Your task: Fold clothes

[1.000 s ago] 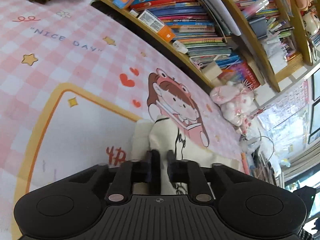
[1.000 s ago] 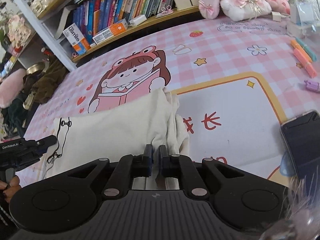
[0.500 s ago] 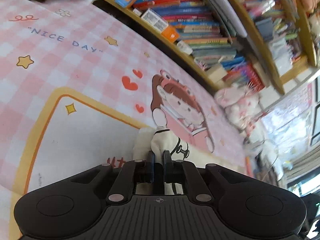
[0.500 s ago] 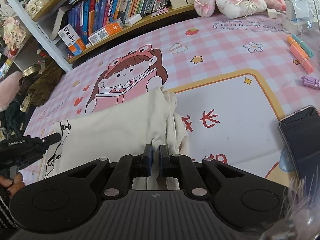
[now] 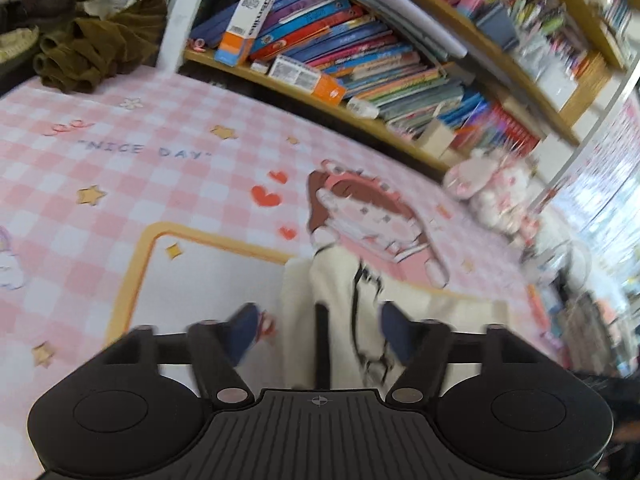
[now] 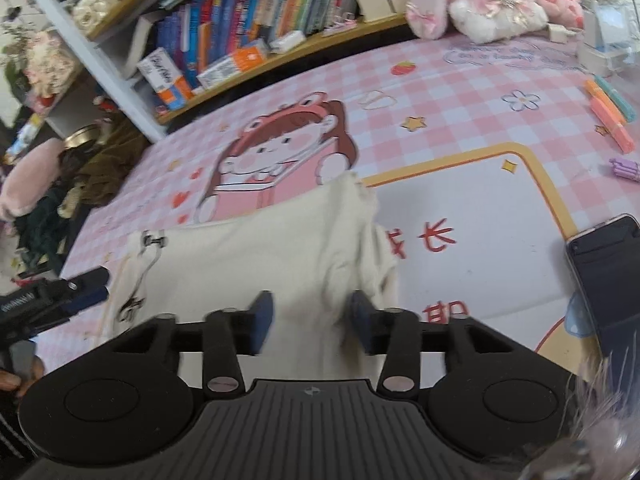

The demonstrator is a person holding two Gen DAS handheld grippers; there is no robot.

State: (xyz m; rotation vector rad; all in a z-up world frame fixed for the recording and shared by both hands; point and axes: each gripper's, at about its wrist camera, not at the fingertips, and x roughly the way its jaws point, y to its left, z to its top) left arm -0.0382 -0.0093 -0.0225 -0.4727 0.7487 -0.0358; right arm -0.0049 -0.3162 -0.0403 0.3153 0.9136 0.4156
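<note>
Both hand-held grippers' jaws have just been opening, off the pinch they had on the cream garment (image 6: 256, 256) a second ago; cloth lies between each pair, pads clear of it. Left hand-held gripper (image 5: 320, 328) spread wide, lifted a bit, view blurred; garment's narrow folded end with black print sits straight ahead between its fingers (image 5: 240, 332). Left of it bare white panel of the pink checked mat (image 5: 120, 184) on the worktop, open room out to the yellow border; bookshelf (image 5: 360, 80) edge far ahead. Right hand-held gripper (image 6: 312, 316) partly open, angled down over garment's near edge, bunched side just ahead-right of its fingers (image 6: 262, 312). Garment spreads ahead-left toward left tool. Right of it open mat, then phone (image 6: 604, 272) near the worktop edge, markers (image 6: 608, 116) farther ahead-right. Hand (image 6: 16, 376) at lower left.
</note>
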